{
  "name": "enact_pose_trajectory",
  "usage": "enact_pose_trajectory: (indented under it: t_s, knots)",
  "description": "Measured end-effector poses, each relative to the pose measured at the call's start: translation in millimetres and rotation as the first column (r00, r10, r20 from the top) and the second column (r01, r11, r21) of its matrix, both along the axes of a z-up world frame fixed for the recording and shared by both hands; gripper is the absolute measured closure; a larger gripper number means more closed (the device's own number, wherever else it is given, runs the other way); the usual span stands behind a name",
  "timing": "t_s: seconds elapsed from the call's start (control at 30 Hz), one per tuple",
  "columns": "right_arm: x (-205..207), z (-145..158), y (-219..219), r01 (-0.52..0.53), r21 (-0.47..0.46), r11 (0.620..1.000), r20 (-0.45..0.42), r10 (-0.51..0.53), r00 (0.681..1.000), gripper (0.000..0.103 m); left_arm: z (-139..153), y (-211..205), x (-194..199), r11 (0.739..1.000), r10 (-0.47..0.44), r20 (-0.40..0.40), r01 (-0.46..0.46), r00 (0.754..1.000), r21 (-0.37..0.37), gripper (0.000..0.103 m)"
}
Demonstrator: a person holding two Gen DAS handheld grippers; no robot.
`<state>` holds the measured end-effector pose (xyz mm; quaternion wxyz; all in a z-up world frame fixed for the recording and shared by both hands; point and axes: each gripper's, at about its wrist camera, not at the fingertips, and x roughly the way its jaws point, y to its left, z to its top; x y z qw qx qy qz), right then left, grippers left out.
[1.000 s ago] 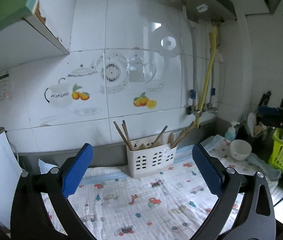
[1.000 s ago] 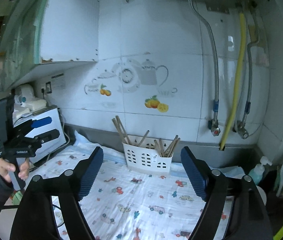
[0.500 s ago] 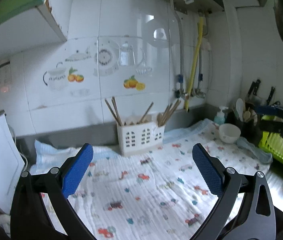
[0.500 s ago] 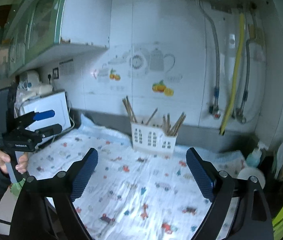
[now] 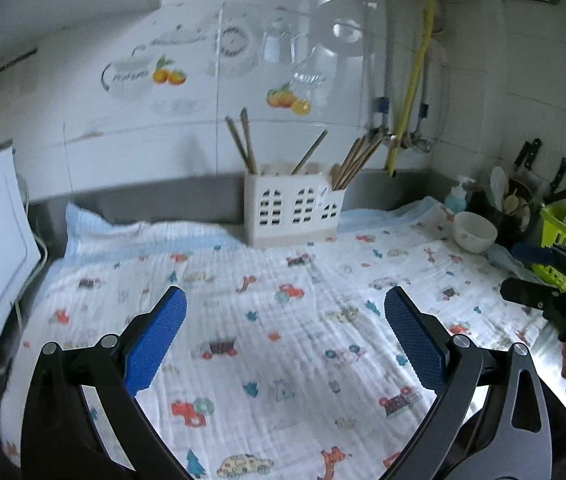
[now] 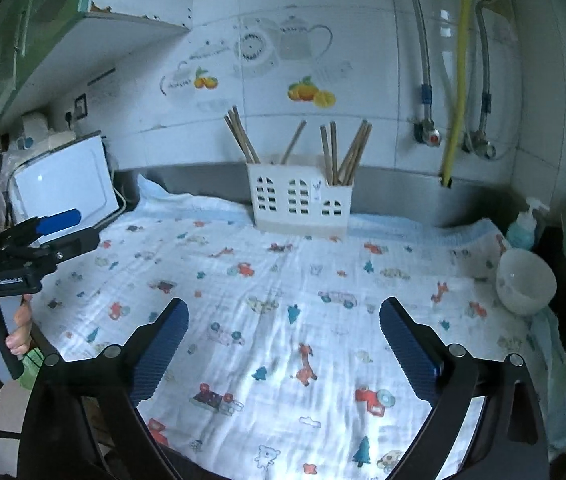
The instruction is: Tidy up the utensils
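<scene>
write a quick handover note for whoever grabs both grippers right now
Left gripper: open, empty, above the printed white cloth.
Right gripper: open, empty, over the same cloth.
White plastic utensil holder with window cutouts stands upright at the back by the tiled wall; brown wooden chopsticks stick out of its left, middle and right sections.
White ceramic bowl sits at the cloth's right edge.
Done: nothing visibly handled.
Left: sorting the chopsticks.

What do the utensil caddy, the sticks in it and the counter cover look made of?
Caddy: likely white matte plastic, with moulded window-shaped cutouts.
Chopsticks: probably wood or bamboo, plain tan, no shine.
Cloth: soft crinkled cotton-like fabric, printed with cartoons, creased and rumpled.
</scene>
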<state>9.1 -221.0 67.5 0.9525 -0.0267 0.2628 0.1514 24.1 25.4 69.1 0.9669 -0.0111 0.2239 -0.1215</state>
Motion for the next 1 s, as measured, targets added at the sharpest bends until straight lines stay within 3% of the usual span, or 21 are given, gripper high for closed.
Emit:
enact_pose_trajectory:
  t_s: [0.37, 1.0]
  knots:
    - [10.4, -19.4, 8.5, 0.047, -0.049, 0.998, -0.018, -0.048, 0.999, 0.009, -17.1, 2.6, 2.0, 0.999, 0.050, -0.041, -0.050, 0.998, -0.016, 0.005]
    - [15.6, -26.7, 5.4, 0.067, -0.026, 0.997, -0.041, -0.068, 0.997, 0.008, -29.5, 0.2, 2.5, 0.998, 0.056, -0.081, -0.057, 0.995, -0.021, 0.005]
